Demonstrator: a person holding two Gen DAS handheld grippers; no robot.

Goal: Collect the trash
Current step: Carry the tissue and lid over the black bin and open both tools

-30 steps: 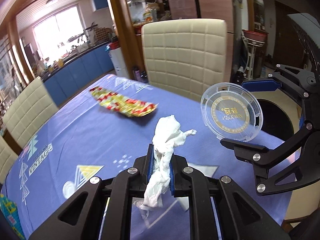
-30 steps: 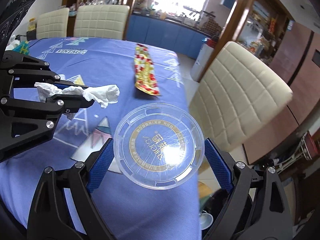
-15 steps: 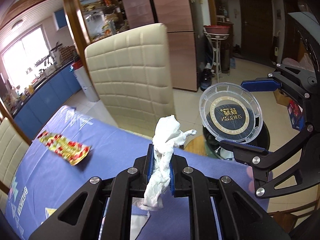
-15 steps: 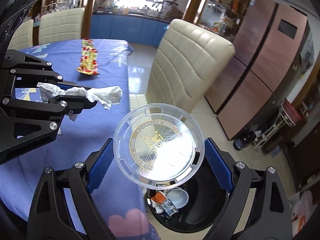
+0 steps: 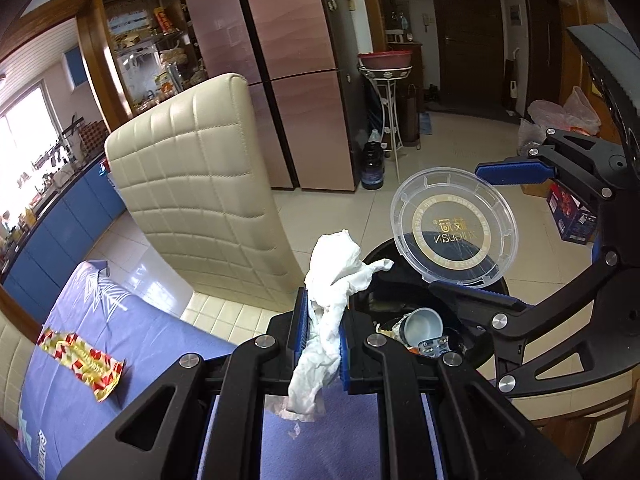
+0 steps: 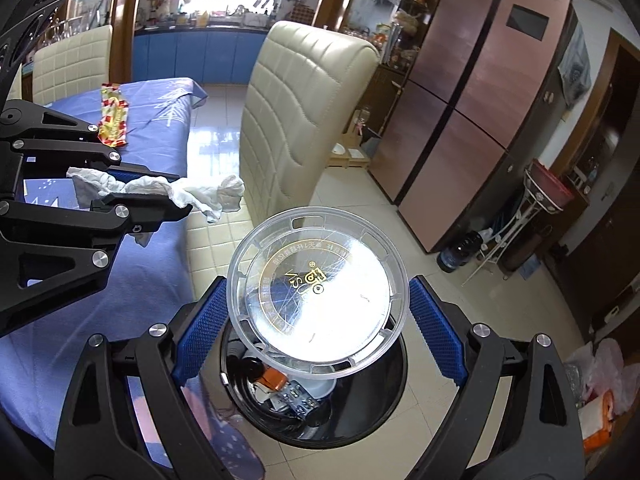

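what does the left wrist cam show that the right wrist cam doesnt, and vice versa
Only the left wrist view shows the dark door on the far wall and the blue box on the floor.

Only the right wrist view shows a second cream chair behind the table and the pet bowls by the fridge.

Both show the tissue pinched in the left gripper, the clear lid held by the right gripper over the black bin, the red-and-yellow wrapper on the blue tablecloth, and the near cream chair.

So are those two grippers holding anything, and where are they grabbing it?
Yes. The left gripper pinches a crumpled tissue around its middle. The right gripper clamps a clear plastic lid by its opposite edges.
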